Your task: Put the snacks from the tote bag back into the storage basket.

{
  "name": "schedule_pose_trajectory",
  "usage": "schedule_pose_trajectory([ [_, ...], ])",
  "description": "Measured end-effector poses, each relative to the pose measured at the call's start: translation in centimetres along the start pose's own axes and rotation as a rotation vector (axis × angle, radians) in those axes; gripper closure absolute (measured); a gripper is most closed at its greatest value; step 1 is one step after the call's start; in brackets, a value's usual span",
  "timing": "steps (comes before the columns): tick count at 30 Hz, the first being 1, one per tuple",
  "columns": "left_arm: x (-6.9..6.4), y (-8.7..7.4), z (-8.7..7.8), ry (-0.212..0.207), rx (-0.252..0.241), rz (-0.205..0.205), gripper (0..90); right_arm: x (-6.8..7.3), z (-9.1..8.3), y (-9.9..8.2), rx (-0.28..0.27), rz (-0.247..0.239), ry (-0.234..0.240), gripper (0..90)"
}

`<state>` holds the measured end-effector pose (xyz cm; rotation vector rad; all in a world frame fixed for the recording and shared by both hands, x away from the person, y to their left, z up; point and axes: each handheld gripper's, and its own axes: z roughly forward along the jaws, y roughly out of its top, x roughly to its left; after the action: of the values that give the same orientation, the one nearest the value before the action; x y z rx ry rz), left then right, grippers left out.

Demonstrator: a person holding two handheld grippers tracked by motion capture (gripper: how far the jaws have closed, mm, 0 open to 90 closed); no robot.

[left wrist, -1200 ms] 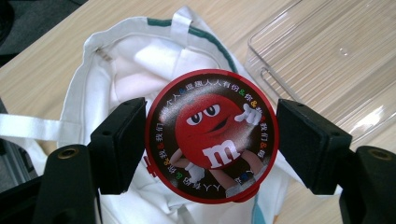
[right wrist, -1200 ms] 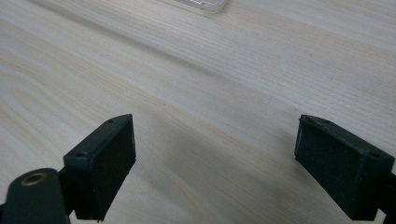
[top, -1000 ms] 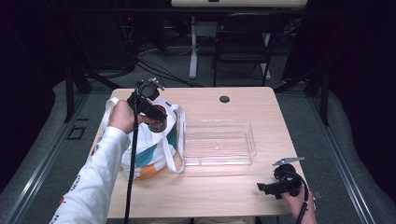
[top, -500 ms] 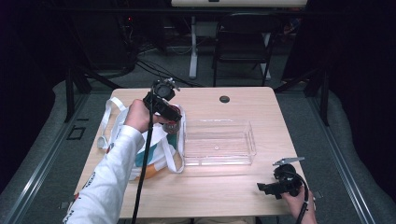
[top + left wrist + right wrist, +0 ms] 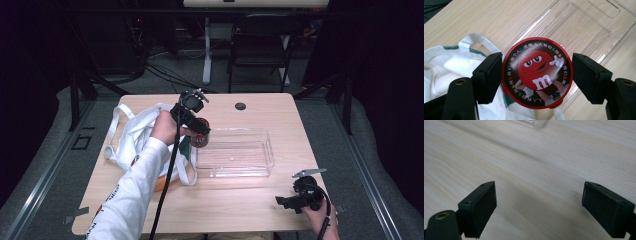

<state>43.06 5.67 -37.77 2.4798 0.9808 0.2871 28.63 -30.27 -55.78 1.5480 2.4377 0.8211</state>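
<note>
A round red candy tin [image 5: 201,138] with a cartoon character on its lid [image 5: 537,75] hangs just above the left end of a clear plastic tray [image 5: 250,156]. My left gripper [image 5: 198,129] is shut on the tin, and in the left gripper view its pads [image 5: 489,76] press on both sides of the tin. A white tote bag [image 5: 131,136] lies left of the tray, under the left forearm. My right gripper [image 5: 281,201] rests near the table's front right edge. Its jaws stand open over bare wood [image 5: 529,165].
A small black disc [image 5: 240,106] sits near the table's far edge. A folding chair [image 5: 260,47] and cables stand behind the table. One corner of the tray [image 5: 537,122] shows at the top of the right gripper view.
The left hand has carried the tin rightward from over the tote bag to the tray's left end. The right gripper has stayed where it was.
</note>
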Motion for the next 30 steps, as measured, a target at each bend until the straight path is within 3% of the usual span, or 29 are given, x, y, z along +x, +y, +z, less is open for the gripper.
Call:
schedule_pose_trajectory([
  [4, -0.6, 0.3, 0.6, -0.016, 0.003, 0.01, 27.4, 0.0, 0.0, 0.0, -0.001, -0.001, 0.001, 11.9],
  [12, -1.3, 0.1, 2.2, -0.046, -0.014, -0.011, 27.4, 0.0, 0.0, 0.0, -0.001, -0.001, 0.001, 11.9],
  [30, -1.8, -1.6, 6.0, -0.1, 0.042, -0.024, 27.4, 0.0, 0.0, 0.0, 0.0, -0.001, 0.01, 11.9],
])
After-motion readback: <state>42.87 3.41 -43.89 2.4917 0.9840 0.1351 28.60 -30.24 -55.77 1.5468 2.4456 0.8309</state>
